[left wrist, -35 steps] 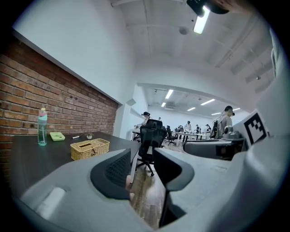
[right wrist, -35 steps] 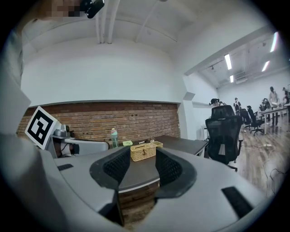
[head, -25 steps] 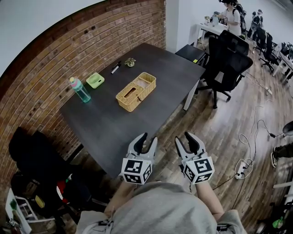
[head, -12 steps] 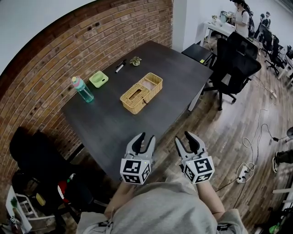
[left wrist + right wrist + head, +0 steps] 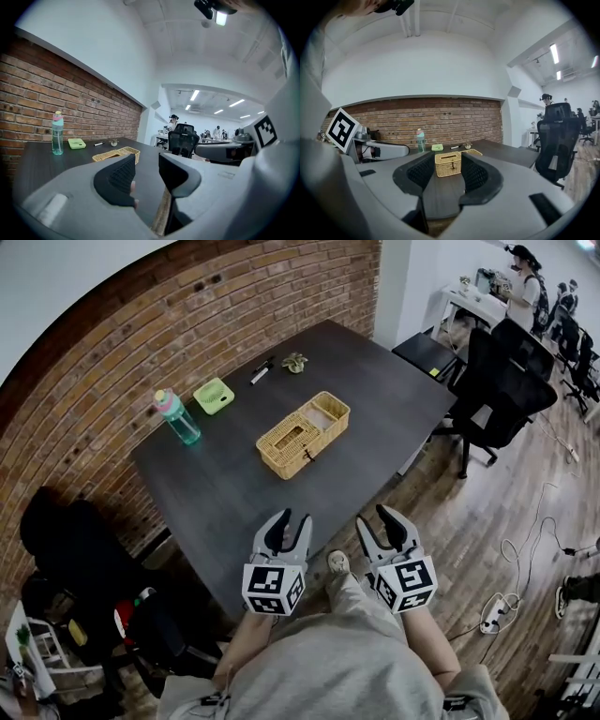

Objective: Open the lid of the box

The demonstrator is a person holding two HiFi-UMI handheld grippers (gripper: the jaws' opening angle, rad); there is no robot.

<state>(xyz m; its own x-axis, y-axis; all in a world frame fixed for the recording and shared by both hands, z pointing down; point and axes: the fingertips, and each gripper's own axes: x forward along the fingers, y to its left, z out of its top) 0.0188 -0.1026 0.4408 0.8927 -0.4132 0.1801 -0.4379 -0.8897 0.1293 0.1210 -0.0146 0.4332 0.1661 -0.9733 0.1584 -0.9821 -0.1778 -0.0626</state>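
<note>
**A:** Left gripper point(image 5: 287, 519) and right gripper point(image 5: 382, 515)?

**B:** Both have their jaws apart with nothing between them, at 6 o'clock by the dark table's point(image 5: 225, 502) near corner.

**A:** And the box?

**B:** The wicker box point(image 5: 302, 435) sits mid-table at 12 o'clock, well apart from them. A bottle point(image 5: 176, 417) and a green tray point(image 5: 214, 396) are at 10, along the brick wall point(image 5: 112, 352). There is open wood floor point(image 5: 450, 512) at 3 and an office chair point(image 5: 506, 395) at 2.

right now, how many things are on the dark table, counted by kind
wicker box: 1
water bottle: 1
green dish: 1
black marker: 1
small greenish object, too small to identify: 1
total: 5
</note>
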